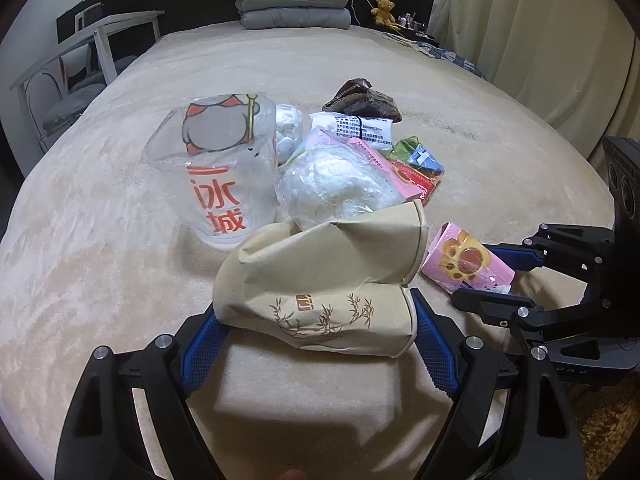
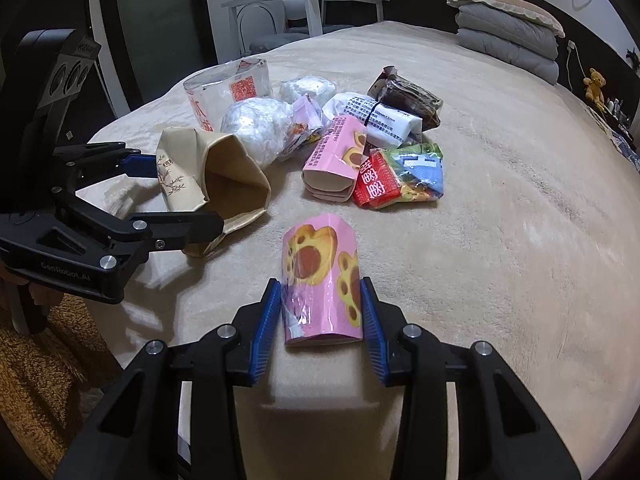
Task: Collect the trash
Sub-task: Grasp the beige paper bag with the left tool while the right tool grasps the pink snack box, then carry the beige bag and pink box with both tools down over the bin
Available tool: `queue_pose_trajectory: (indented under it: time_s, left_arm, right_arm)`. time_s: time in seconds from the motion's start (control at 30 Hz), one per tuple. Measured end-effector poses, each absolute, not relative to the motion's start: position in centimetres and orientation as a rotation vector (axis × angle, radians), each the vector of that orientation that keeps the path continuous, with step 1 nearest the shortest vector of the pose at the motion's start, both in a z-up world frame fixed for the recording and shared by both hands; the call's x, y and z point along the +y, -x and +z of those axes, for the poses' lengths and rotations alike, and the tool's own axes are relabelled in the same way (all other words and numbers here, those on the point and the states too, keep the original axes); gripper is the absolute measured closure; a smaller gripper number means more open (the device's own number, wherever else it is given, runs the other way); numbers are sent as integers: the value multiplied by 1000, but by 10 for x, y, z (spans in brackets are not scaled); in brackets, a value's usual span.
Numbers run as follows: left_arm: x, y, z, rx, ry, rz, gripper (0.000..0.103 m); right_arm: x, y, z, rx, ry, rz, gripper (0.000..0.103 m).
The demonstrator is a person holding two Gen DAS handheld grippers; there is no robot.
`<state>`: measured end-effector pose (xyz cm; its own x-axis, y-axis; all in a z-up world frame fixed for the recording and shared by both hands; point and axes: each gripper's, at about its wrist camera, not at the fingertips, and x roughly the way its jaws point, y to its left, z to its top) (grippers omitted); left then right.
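Blue ribbed fingers (image 1: 200,356) pinch crumpled beige paper cup (image 1: 320,280) — creased.

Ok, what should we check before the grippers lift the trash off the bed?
1. Left gripper around the crumpled beige paper cup: ok, pads on both sides.
2. Right gripper around the pink paw-print wrapper: ok, pads at both sides.
3. Firm hold on each: cannot tell.
4. Nothing lying on the wrapper: ok.
5. Cup free of the white plastic bag: cannot tell, they look close.
6. A bin for the trash: not ok, none in view.
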<state>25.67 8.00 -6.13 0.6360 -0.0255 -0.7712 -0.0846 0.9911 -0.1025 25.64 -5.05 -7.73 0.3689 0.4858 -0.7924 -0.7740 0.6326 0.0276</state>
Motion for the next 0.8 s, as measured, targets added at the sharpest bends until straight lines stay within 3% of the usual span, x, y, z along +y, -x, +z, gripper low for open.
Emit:
queue_pose_trajectory:
  time_s: [0.8]
  left_arm:
    - [62,-206,-49,791,187,75,21]
  right_arm:
    - [-78,-224,-62,827,282,774,62]
